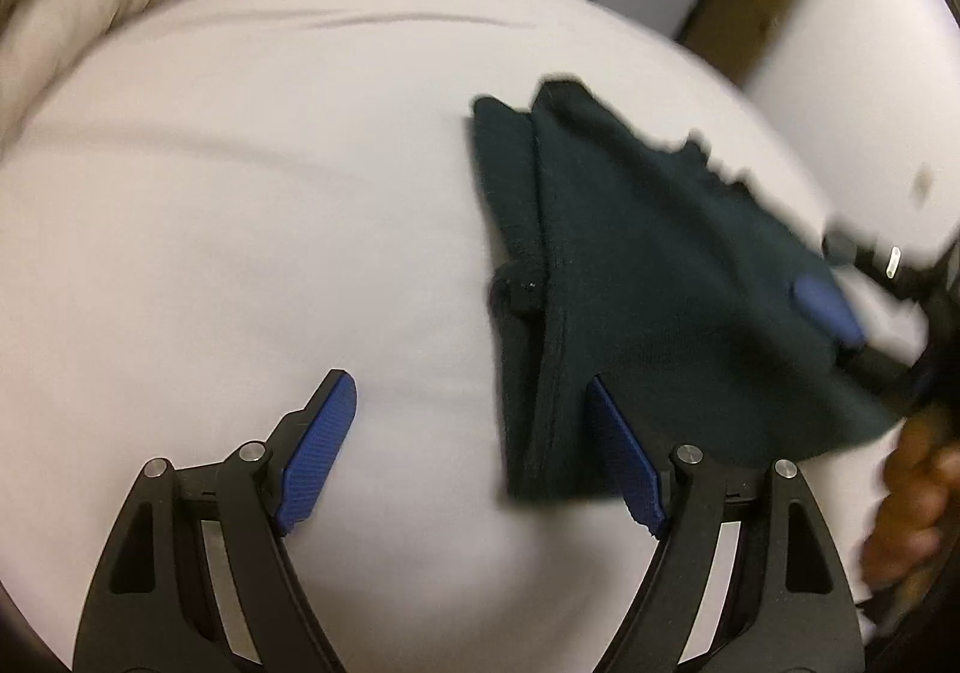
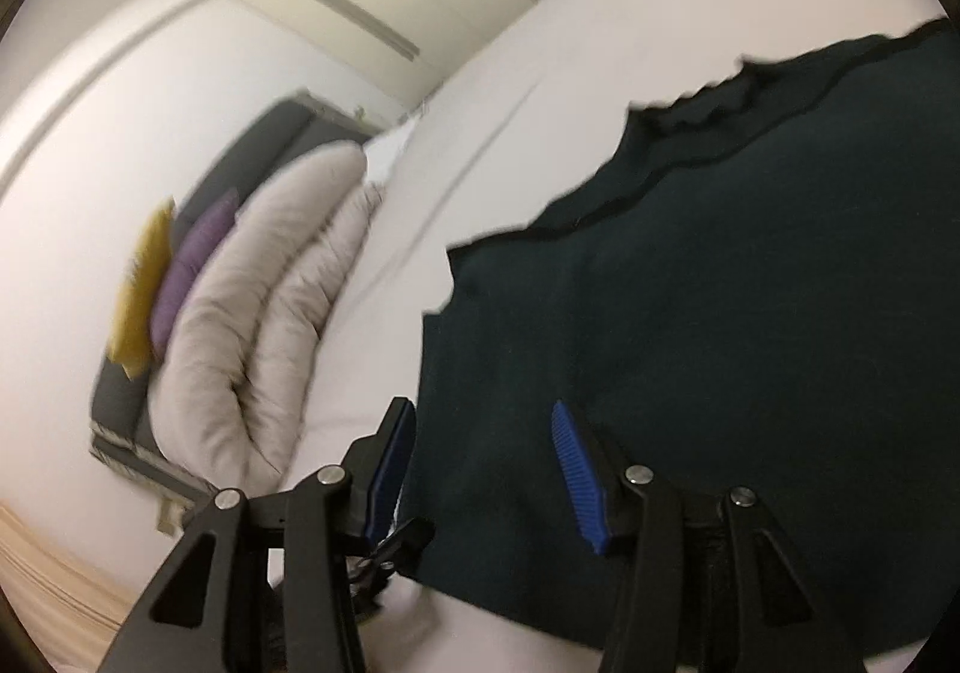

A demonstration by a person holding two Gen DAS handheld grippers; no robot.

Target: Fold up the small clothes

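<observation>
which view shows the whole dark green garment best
The left wrist view: the dark green fabric garment lies folded on the white sheet, nearly all its outline visible, though blurred. The right wrist view shows only part of it, close up and cut off at the frame's right edge.

The garment (image 1: pixel 648 277) is plain dark teal-green with darker seams. The bed sheet (image 1: pixel 240 223) is plain white. Each claw, left (image 1: pixel 474 421) and right (image 2: pixel 483 451), is black with ribbed blue pads (image 1: pixel 312 457). The duvet (image 2: pixel 252 325) is pale grey; the cushions are purple (image 2: pixel 186 265) and mustard yellow (image 2: pixel 141 289).
</observation>
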